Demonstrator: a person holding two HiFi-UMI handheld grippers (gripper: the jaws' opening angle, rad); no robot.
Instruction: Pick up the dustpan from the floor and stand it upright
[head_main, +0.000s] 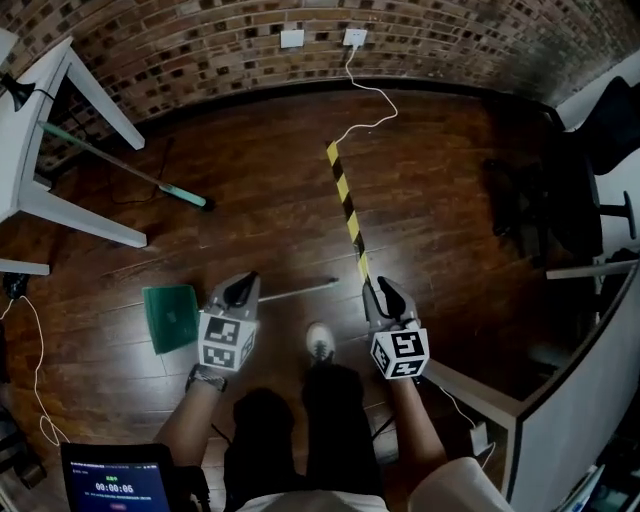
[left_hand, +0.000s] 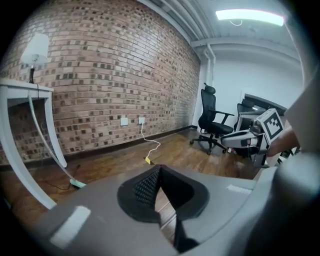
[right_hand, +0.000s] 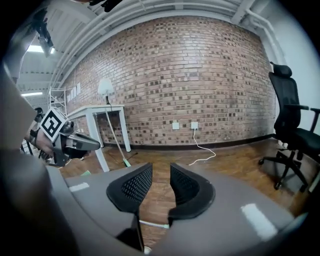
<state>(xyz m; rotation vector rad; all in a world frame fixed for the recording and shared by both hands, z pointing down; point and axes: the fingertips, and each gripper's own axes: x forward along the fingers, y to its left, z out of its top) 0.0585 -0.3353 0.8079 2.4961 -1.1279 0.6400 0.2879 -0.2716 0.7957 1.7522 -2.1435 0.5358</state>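
The green dustpan (head_main: 170, 317) lies flat on the wooden floor at the left of the head view. Its long pale handle (head_main: 300, 290) runs right along the floor. My left gripper (head_main: 243, 284) hovers just right of the pan, above the handle, and its jaws meet at the tips (left_hand: 159, 172) with nothing in them. My right gripper (head_main: 381, 290) hangs a little beyond the handle's free end. It is open (right_hand: 161, 175) and empty, with the handle (right_hand: 152, 225) showing on the floor below the gap.
A broom (head_main: 190, 197) with a green head leans against a white table (head_main: 60, 120) at the far left. A yellow-black tape strip (head_main: 348, 210) and a white cable (head_main: 365, 105) cross the floor ahead. Office chairs (head_main: 590, 130) and a desk panel (head_main: 570, 400) stand right. My shoe (head_main: 319, 342) is between the grippers.
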